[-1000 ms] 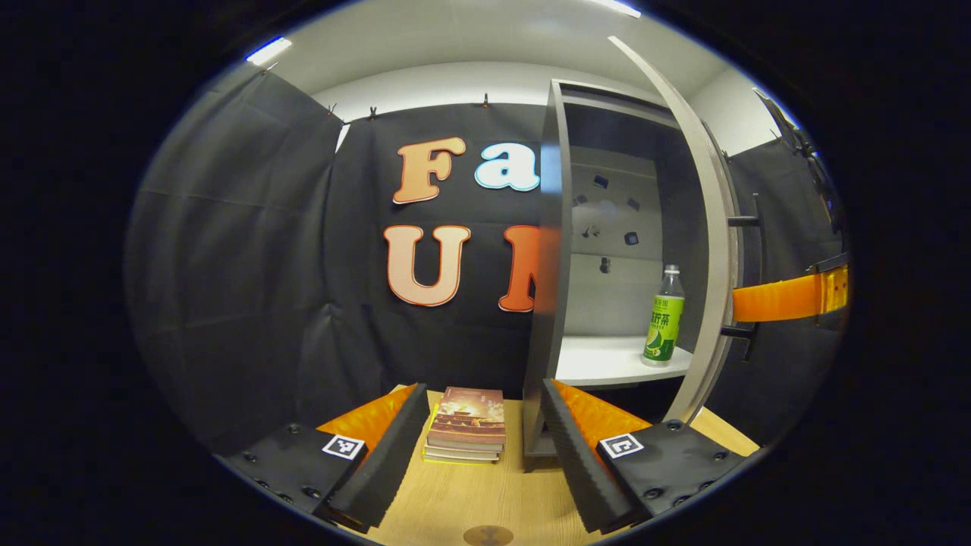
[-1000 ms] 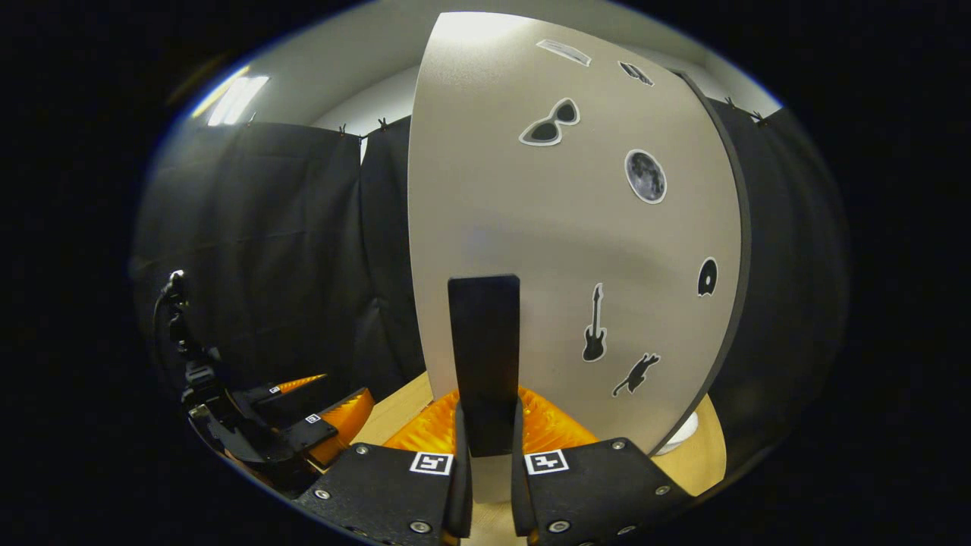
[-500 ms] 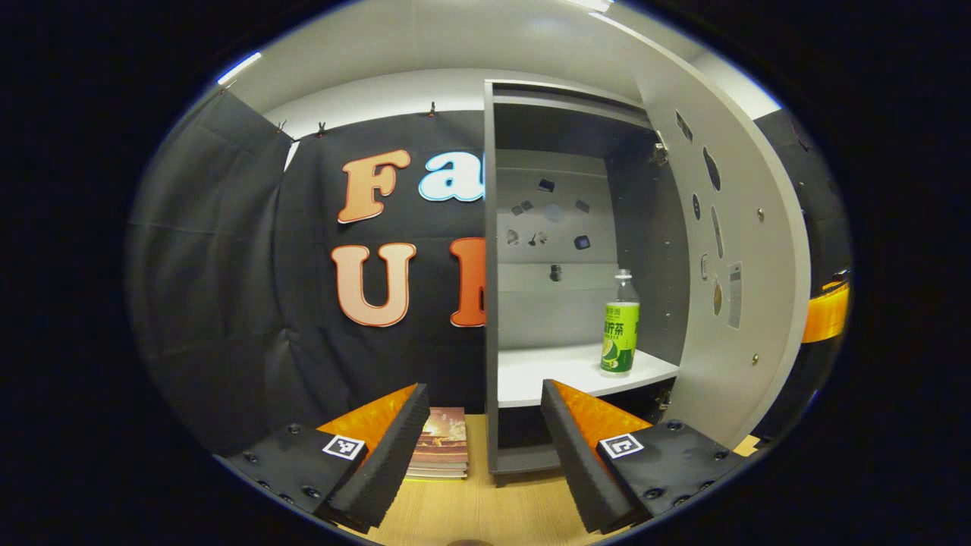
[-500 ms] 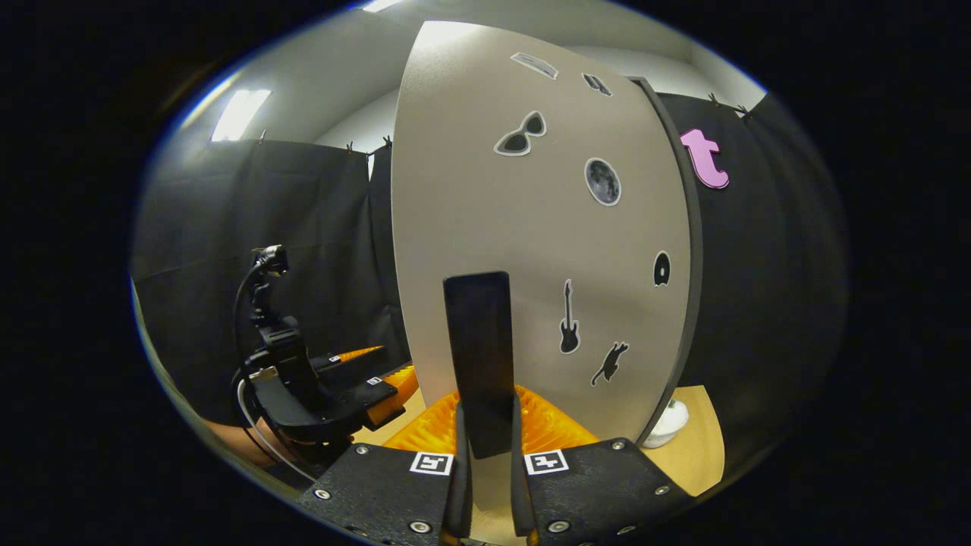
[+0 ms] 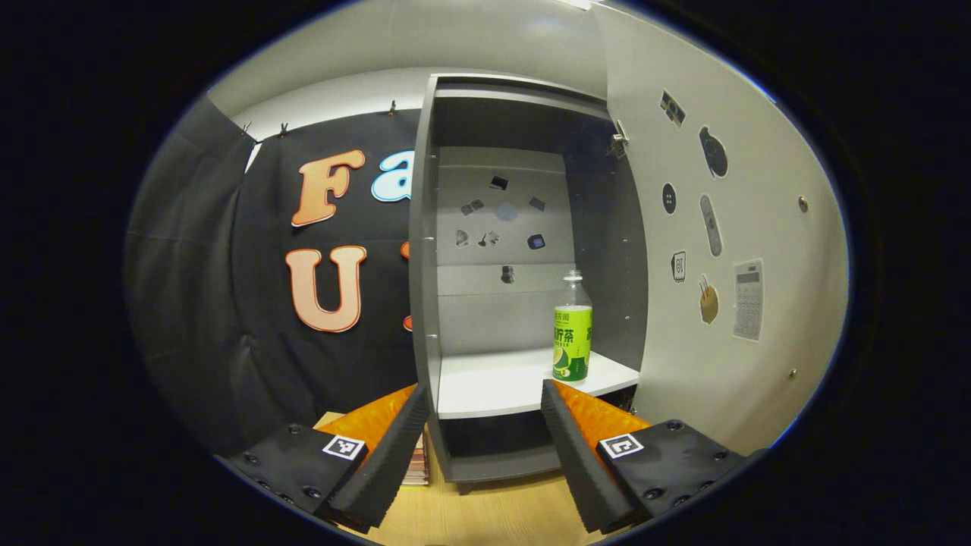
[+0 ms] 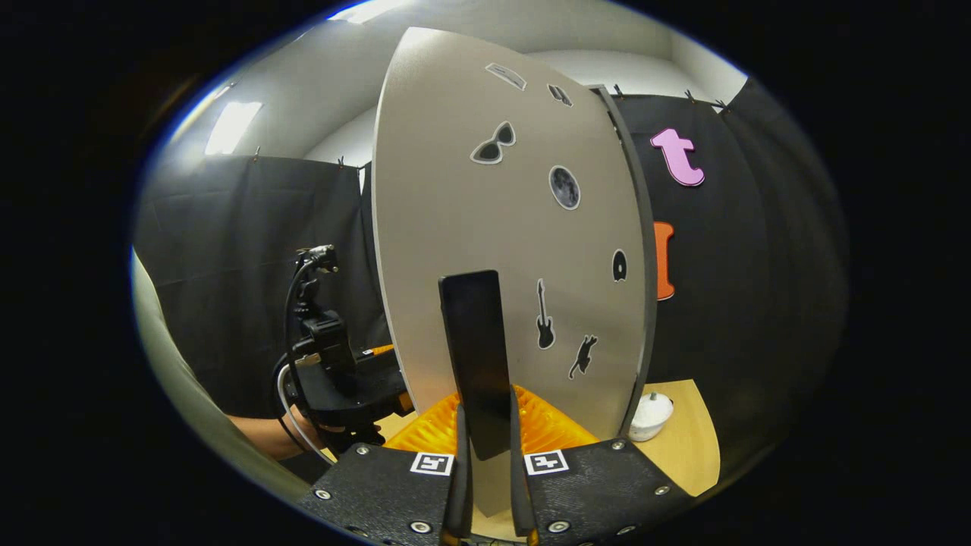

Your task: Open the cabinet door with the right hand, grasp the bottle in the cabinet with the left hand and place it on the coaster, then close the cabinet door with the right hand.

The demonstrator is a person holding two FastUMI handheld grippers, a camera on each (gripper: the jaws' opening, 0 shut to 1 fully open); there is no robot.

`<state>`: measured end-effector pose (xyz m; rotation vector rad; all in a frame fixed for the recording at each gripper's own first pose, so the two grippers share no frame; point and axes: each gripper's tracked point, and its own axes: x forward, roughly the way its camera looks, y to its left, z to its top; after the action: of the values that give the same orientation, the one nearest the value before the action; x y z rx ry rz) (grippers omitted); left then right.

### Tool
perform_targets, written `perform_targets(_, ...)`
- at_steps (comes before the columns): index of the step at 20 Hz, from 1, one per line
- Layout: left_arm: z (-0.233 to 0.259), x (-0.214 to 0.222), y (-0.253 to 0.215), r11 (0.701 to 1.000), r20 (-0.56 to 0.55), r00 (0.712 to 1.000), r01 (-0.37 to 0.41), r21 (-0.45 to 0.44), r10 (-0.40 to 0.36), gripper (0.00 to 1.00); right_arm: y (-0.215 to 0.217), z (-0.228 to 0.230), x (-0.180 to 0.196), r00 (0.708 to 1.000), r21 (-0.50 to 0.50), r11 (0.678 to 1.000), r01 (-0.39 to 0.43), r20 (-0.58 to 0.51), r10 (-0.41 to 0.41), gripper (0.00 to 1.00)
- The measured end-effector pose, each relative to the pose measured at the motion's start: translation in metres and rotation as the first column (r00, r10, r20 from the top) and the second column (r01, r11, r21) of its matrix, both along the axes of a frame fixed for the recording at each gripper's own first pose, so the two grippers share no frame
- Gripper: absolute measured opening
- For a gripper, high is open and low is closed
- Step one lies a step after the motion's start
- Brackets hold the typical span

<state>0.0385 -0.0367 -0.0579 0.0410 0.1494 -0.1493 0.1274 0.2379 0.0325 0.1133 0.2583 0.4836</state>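
Note:
In the left gripper view the grey cabinet (image 5: 425, 250) stands wide open, its door (image 5: 728, 250) swung out to the right. A clear bottle (image 5: 572, 329) with a green label stands upright on the white shelf (image 5: 493, 383), toward its right side. My left gripper (image 5: 479, 447) is open, low in front of the shelf and short of the bottle. In the right gripper view my right gripper (image 6: 485, 462) is shut on the dark door handle (image 6: 476, 349) on the door's outer face (image 6: 485, 227). The left gripper (image 6: 341, 371), held by a hand, shows beyond the door's left edge.
A stack of books (image 5: 416, 469) lies on the wooden table (image 5: 493, 516) left of the cabinet base. A small white object (image 6: 651, 415) sits on the table past the door's right edge. A person's sleeve (image 6: 182, 379) is at the far left.
The door has swung further open with my right gripper on its handle. The left gripper has turned to face the cabinet interior, bringing the bottle toward the centre of its view.

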Motion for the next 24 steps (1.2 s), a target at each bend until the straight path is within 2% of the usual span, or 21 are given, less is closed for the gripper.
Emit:
perform_targets(1, -0.003, 0.003, -0.006, 1.0, -0.006, 1.0, 0.009, -0.002, -0.009, 0.93, -0.001, 0.001, 0.0, 1.0, 0.005, 1.0, 0.01, 0.001, -0.01, 0.23)
perform_targets(2, -0.004, 0.006, -0.012, 1.0, -0.012, 1.0, 0.019, -0.003, -0.019, 0.93, -0.003, 0.001, 0.0, 1.0, 0.011, 1.0, 0.023, 0.002, -0.023, 0.2)
perform_targets(3, -0.006, 0.011, -0.02, 1.0, -0.017, 0.999, 0.03, -0.005, -0.03, 0.94, -0.004, 0.001, 0.001, 0.999, 0.014, 0.999, 0.041, 0.004, -0.041, 0.23)
perform_targets(4, -0.009, 0.014, -0.027, 0.999, -0.022, 0.999, 0.042, -0.007, -0.042, 0.94, -0.007, 0.002, 0.001, 0.998, 0.013, 0.998, 0.062, 0.01, -0.062, 0.2)
perform_targets(6, -0.012, 0.022, -0.043, 0.998, -0.029, 0.998, 0.063, -0.011, -0.063, 0.94, -0.014, 0.001, 0.002, 0.995, 0.007, 0.995, 0.101, 0.017, -0.101, 0.2)
perform_targets(7, -0.012, 0.026, -0.051, 0.997, -0.03, 0.997, 0.074, -0.014, -0.074, 0.97, -0.017, 0.001, 0.005, 0.992, 0.009, 0.992, 0.123, 0.016, -0.123, 0.19)
perform_targets(9, -0.012, 0.035, -0.066, 0.995, -0.033, 0.995, 0.094, -0.022, -0.094, 0.94, -0.021, 0.002, 0.007, 0.986, 0.028, 0.986, 0.166, 0.015, -0.166, 0.19)
perform_targets(11, -0.013, 0.043, -0.076, 0.995, -0.031, 0.994, 0.1, -0.025, -0.101, 0.97, -0.024, 0.002, 0.007, 0.978, 0.041, 0.978, 0.206, 0.016, -0.206, 0.19)
perform_targets(19, -0.018, 0.073, -0.121, 0.99, -0.035, 0.99, 0.138, -0.035, -0.139, 0.97, -0.043, -0.001, 0.008, 0.955, 0.028, 0.954, 0.297, 0.003, -0.297, 0.18)
perform_targets(24, -0.026, 0.107, -0.142, 0.991, -0.047, 0.99, 0.128, -0.031, -0.129, 0.97, -0.059, -0.001, 0.014, 0.927, 0.006, 0.928, 0.373, 0.024, -0.373, 0.17)
